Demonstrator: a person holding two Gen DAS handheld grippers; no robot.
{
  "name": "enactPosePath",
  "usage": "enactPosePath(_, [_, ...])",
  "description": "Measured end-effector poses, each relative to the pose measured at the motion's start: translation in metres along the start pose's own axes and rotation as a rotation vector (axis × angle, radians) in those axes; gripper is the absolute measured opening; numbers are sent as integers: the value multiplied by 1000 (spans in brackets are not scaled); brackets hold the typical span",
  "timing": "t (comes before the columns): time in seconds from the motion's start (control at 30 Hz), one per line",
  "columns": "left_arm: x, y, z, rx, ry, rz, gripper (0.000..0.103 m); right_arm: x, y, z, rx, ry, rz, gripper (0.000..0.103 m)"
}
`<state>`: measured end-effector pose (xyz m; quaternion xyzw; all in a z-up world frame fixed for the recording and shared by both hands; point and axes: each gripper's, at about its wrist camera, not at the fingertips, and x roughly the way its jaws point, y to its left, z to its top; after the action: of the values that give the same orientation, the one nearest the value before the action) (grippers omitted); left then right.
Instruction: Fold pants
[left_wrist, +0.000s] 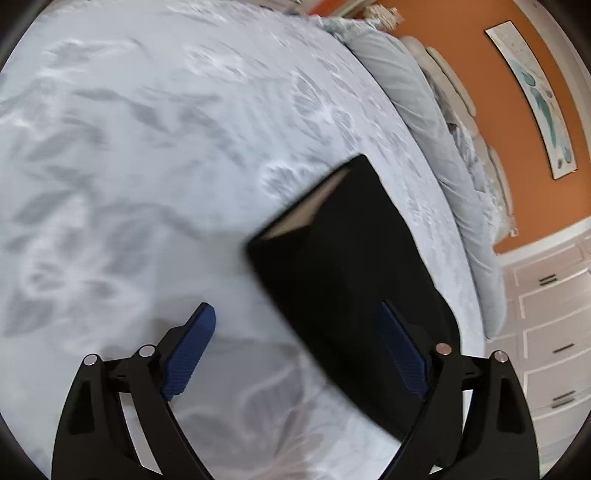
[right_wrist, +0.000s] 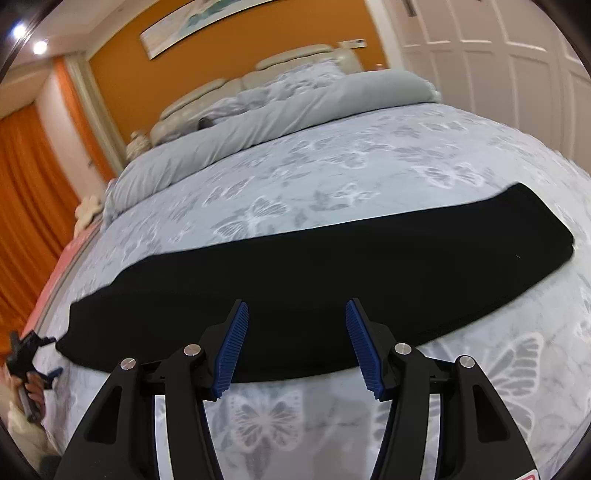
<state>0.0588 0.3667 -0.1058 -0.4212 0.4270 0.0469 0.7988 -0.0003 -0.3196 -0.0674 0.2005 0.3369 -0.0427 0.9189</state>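
Observation:
Black pants (right_wrist: 332, 254) lie folded lengthwise as one long strip across the butterfly-print bed sheet (right_wrist: 332, 166). My right gripper (right_wrist: 296, 302) hovers over the strip's near edge around its middle, jaws open, nothing pressed between the blue pads. In the left wrist view one end of the pants (left_wrist: 343, 240) shows a pale inner lining at its far edge. My left gripper (left_wrist: 295, 304) stands wide open there: its right finger is over the black cloth and its left finger over bare sheet. The left gripper (right_wrist: 22, 354) also appears at the strip's left end, held by a hand.
A grey rolled duvet (right_wrist: 295, 107) and pillows lie at the head of the bed before a padded headboard (right_wrist: 295, 59). White drawers (left_wrist: 546, 314) stand beside the bed, white doors (right_wrist: 480, 44) to the right, and orange curtains (right_wrist: 29, 184) to the left.

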Motion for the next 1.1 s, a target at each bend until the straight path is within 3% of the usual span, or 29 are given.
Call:
enactPosePath(0.07, [5,-10,-3,6,-4,9,94,-6,-20,2,58,4,-32,60])
enactPosePath(0.17, [11,-26,-12,13,41,-56,95,-21,-64,0,154,-1,-102,66])
enactPosePath(0.33, [24,-32,-14,47,35,-2,94,-31,-149,-7,300,43,-225,68])
enactPosePath(0.4, [27,-37,-13,58,16,36,80,-25,-173,-4,355,59,-218,68])
enactPosePath(0.43, [29,-38,-12,63,17,43,48,-19,-188,-1,399,65,-206,68])
enactPosePath(0.47, [33,-33,-9,44,31,55,40,-13,-199,2,435,62,-193,68])
enactPosePath(0.6, [29,-14,-4,-51,44,-19,26,11,-224,24,506,4,-160,77])
enactPosePath(0.63, [29,-11,-4,-59,48,-26,23,17,-225,30,502,1,-167,72])
enactPosePath(0.67, [28,-10,-4,-58,49,-26,19,24,-224,35,495,0,-159,57])
enactPosePath(0.7, [26,-11,-5,-52,45,-22,16,30,-224,40,486,9,-149,12])
enactPosePath(0.8, [12,-22,-6,-23,23,-16,11,21,-221,52,507,-27,-64,9])
enactPosePath(0.93, [-24,-42,-9,64,48,-19,10,-40,-210,58,463,-74,40,9])
enactPosePath(1.1, [-45,-44,-19,110,96,14,11,-56,-218,44,440,-28,23,9])
